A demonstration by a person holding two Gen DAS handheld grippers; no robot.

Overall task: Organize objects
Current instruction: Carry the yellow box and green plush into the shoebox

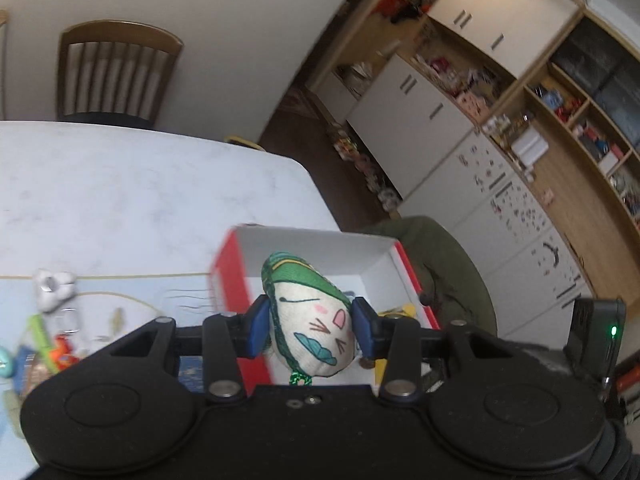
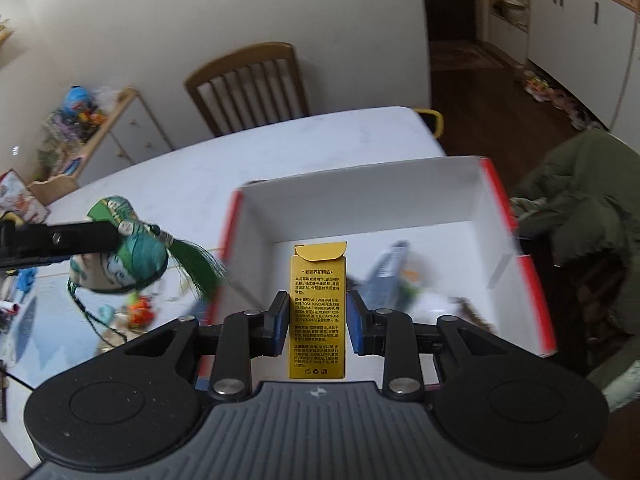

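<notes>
1. Your left gripper (image 1: 312,326) is clamped on the stuffed cat-face charm (image 1: 310,316), held in the air at the near-left edge of the red-and-white box (image 1: 308,240), not inside yet.
2. Your right gripper (image 2: 317,322) grips the yellow carton (image 2: 318,312), hanging above the box interior.
3. Done so far: a few items already lie in the box, incl. a blurred grey tube (image 2: 386,276).
4. Left to do: drop both held items, then clear the small toys (image 1: 52,344) on the table (image 1: 140,184) w/ the white clip-like piece (image 1: 53,288).
</notes>
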